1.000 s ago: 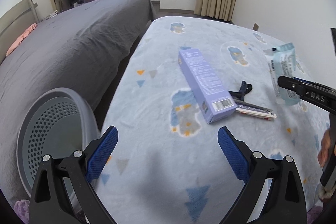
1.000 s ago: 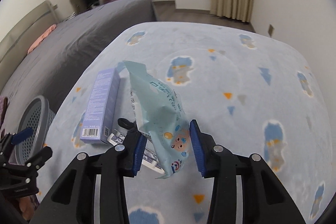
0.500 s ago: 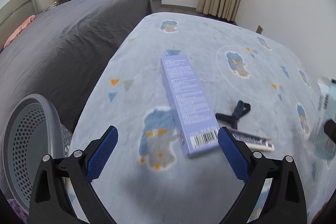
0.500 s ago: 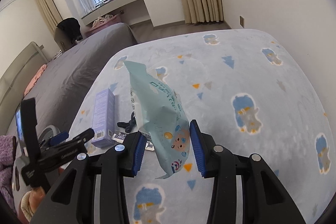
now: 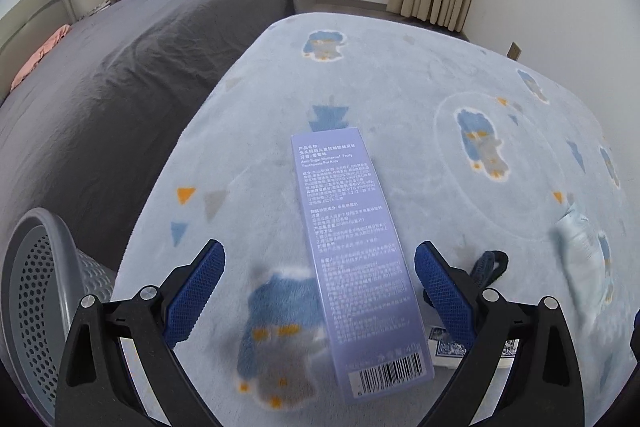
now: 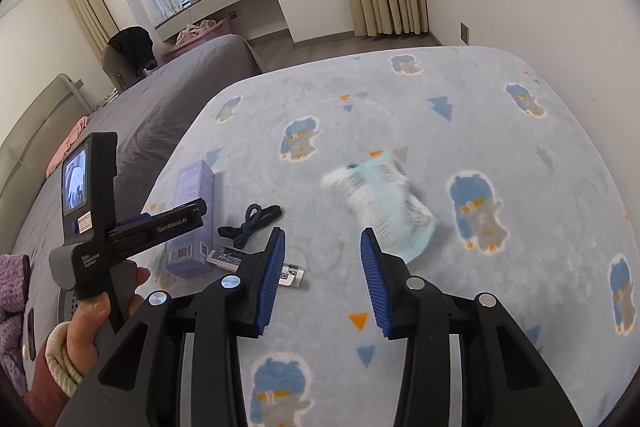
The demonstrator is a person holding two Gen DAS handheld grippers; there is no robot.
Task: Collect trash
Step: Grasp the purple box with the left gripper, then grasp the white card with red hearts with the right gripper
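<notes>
Toothpaste box lay between parted left gripper jaws untouched, wipes packet blurred beyond right gripper, jaws released.

The pale blue wipes packet, pinched between the right gripper pads a second ago, is now out of them, blurred, just beyond the pads over the blanket. The right gripper's jaws stand apart with nothing between them. The left gripper has closed in on the purple toothpaste box, whose barcode end now sits between its wide-open jaws.
</notes>
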